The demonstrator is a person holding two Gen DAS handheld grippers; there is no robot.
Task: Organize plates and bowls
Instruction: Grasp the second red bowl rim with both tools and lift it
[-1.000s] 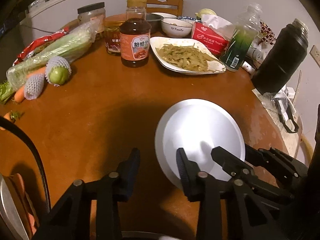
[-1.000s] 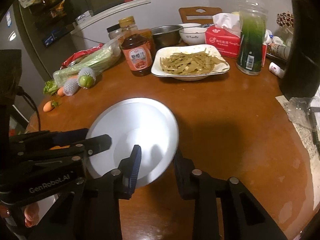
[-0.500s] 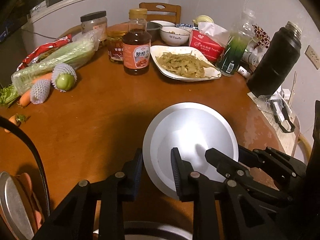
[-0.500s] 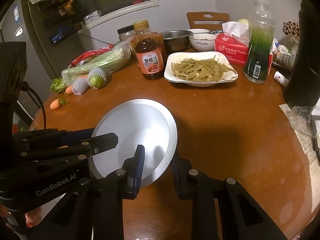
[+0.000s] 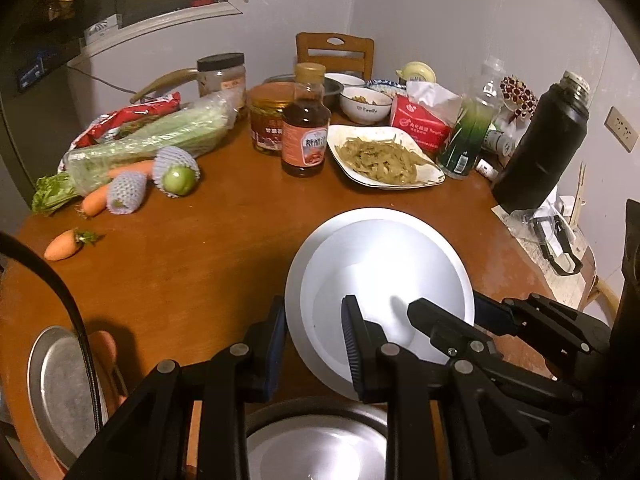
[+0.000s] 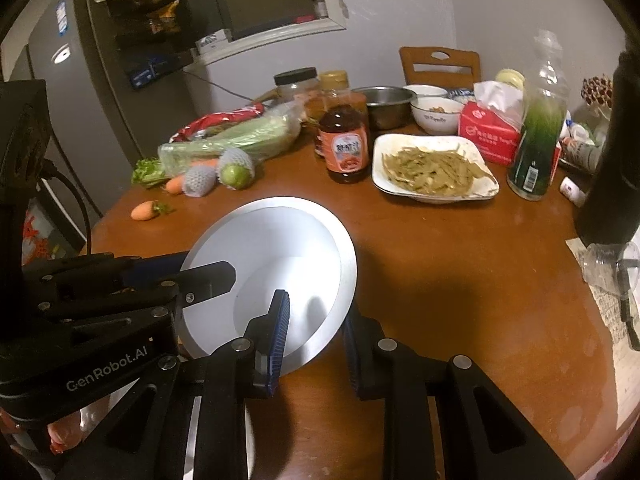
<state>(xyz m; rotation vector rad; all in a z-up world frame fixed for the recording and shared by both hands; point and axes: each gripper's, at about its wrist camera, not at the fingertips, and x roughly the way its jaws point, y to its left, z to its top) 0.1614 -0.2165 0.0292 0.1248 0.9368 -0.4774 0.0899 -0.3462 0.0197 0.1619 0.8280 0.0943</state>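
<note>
A round white plate [image 5: 384, 276] is held tilted above the brown round table [image 5: 192, 248]. My left gripper [image 5: 316, 340] grips its near left rim, one finger under and one on top. My right gripper [image 6: 314, 332] grips the plate [image 6: 276, 264] at its near right rim the same way. Below the left gripper lies a steel dish [image 5: 316, 448]; another steel plate [image 5: 56, 392] lies at the lower left. A square white plate of cooked food [image 5: 384, 158] and a white bowl [image 5: 365, 106] stand farther back.
A sauce bottle [image 5: 305, 132], jars, a green bottle [image 5: 470, 132], a red tissue pack [image 5: 424, 122] and a black flask [image 5: 540, 148] stand at the back and right. Bagged celery [image 5: 152, 140], carrots [image 5: 64, 245] and netted fruit [image 5: 176, 172] lie at the left. A steel bowl [image 6: 387, 106] stands behind.
Both grippers have closed onto the white plate's rim and lifted it, pulling it toward me and tilting it. A steel dish has come into view beneath the left gripper.
</note>
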